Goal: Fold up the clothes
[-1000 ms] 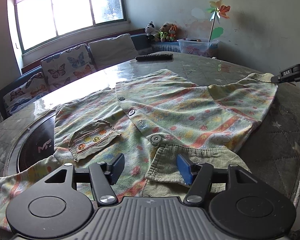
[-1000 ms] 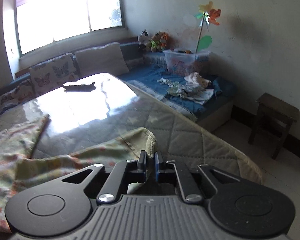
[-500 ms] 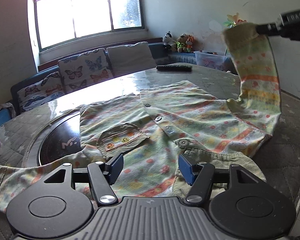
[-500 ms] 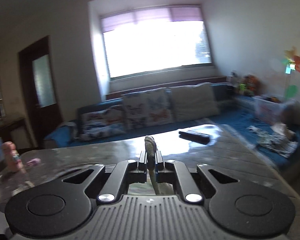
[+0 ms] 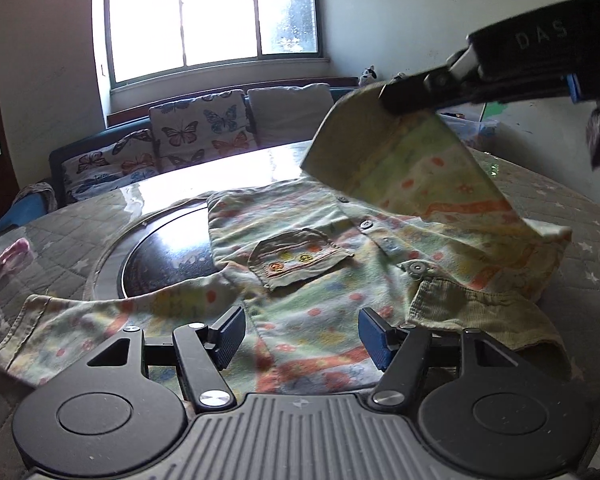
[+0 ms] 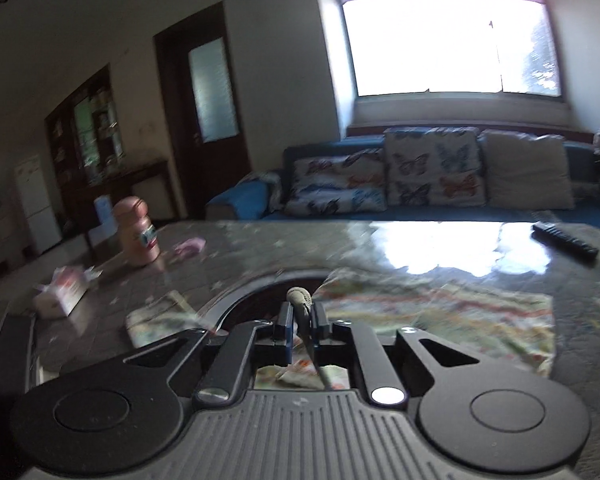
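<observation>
While the right hand-held gripper (image 6: 300, 326) has its two fingers pinched tight on the cuff (image 6: 299, 300) of one sleeve (image 5: 412, 164), that sleeve hangs in the air, slanting across above the shirt (image 5: 324, 240), which lies face up with its buttons done on the worktop (image 5: 60, 240). The other sleeve (image 5: 100, 324) is stretched out flat to the side, and the collar (image 5: 472, 312) lies nearest the left hand-held gripper (image 5: 302, 336), which hovers low over the collar end with its fingers wide apart and nothing between them.

Judging by this, the step in hand is folding the raised sleeve in over the chest. To do it well, the cuff should travel across the shirt level and slightly taut, so the crease forms at the shoulder seam rather than partway down the sleeve. The cloth is thin and limp, so it will sag and drag the body with it if pulled too fast; the empty gripper is well placed to press down near the shoulder as an anchor. The sleeve is best laid down with the cuff square to the button line, past the chest pocket (image 5: 300, 256), and let go only once it lies flat. The shiny dark disc (image 5: 164, 256) under the shirt's far side looks slippery, so the body may slide there.
</observation>
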The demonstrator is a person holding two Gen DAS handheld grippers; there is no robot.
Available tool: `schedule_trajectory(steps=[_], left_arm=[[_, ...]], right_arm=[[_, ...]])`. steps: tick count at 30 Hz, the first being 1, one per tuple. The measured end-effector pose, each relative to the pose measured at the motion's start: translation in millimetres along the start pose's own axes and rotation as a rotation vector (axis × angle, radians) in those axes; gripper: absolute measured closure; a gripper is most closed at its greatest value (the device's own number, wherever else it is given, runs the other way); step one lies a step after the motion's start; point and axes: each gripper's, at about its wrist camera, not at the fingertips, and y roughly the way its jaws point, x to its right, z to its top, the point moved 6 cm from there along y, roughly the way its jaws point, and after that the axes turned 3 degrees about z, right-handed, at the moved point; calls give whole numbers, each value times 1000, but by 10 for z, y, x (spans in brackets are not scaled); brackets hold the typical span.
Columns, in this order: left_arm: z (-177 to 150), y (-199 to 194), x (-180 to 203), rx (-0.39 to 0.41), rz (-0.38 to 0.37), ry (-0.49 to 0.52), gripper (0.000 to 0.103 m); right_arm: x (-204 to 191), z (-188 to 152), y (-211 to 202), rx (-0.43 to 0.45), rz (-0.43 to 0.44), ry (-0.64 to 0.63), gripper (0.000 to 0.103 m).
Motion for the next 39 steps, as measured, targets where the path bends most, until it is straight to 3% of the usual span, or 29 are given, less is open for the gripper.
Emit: schedule_trajectory(steps=[5, 13, 18, 25, 32, 39], left_arm=[[-9, -3, -22, -6, 3, -2, 37], [92, -32, -35, 18, 9, -10, 37], [215, -78, -113, 51, 38, -20, 37], [225, -28, -86, 31, 32, -25, 37], [162, 73, 50, -5, 4, -7, 37], [32, 257, 77, -55, 15, 27, 37]], right_arm=[[15, -195, -111, -39, 13, -14, 81], [837, -749, -300, -180, -194, 105, 81], [1156, -1054, -363, -254, -276, 157, 84], [1318, -787, -271, -183, -291, 126, 83], [1555, -830, 58, -205, -320, 116, 84], [1397, -787, 11, -205, -308, 90, 80]])
